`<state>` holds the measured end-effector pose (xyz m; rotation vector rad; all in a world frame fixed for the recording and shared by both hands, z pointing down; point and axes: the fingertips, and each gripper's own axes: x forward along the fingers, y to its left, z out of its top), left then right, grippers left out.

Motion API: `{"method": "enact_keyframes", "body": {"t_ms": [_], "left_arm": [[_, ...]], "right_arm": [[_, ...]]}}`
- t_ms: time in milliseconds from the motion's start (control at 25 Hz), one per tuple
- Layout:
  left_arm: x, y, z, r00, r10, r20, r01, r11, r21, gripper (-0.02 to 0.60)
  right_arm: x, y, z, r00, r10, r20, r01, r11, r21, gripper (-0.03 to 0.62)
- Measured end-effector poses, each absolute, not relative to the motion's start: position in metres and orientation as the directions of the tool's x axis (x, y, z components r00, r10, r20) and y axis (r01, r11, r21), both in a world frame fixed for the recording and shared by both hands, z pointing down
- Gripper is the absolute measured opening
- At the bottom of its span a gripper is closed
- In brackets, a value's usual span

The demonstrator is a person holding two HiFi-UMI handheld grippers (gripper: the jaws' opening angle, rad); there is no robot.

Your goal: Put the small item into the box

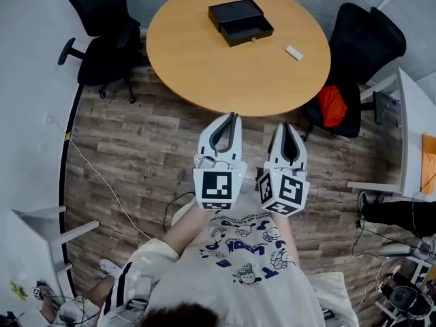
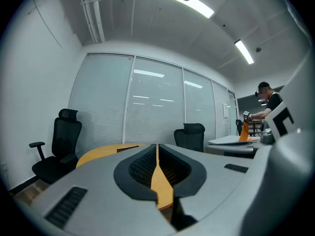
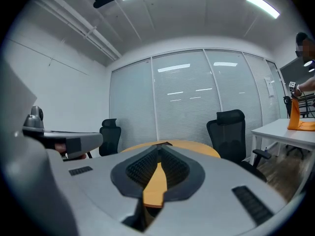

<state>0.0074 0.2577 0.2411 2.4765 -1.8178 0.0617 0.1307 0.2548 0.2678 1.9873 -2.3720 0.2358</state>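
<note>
A black box (image 1: 240, 20) with its drawer pulled out sits on the far part of the round wooden table (image 1: 204, 67). A small white item (image 1: 293, 52) lies on the table to the right of the box. My left gripper (image 1: 234, 115) and right gripper (image 1: 287, 125) hang side by side just short of the table's near edge, both shut with nothing between the tips. In the left gripper view the left gripper (image 2: 157, 146) points across the table (image 2: 106, 151). In the right gripper view the right gripper (image 3: 160, 147) does the same, with the tabletop (image 3: 197, 147) beyond.
Black office chairs stand at the table's left (image 1: 102, 26) and right (image 1: 361, 46), the right one with a red thing (image 1: 332, 105) on it. A white desk (image 1: 415, 135) runs along the right. Cables trail over the wooden floor (image 1: 116, 182). A person (image 2: 266, 102) stands far off.
</note>
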Motion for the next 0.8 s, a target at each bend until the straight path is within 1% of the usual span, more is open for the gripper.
{"method": "enact_keyframes", "body": {"t_ms": [800], "left_arm": [[-0.018,0.22,0.257,0.351,-0.931,0.099,-0.936,-0.348,0.053,0.028]], "right_arm": [[0.107,0.225,0.281,-0.126,-0.98,0.153,-0.988,0.11,-0.106,0.043]]}}
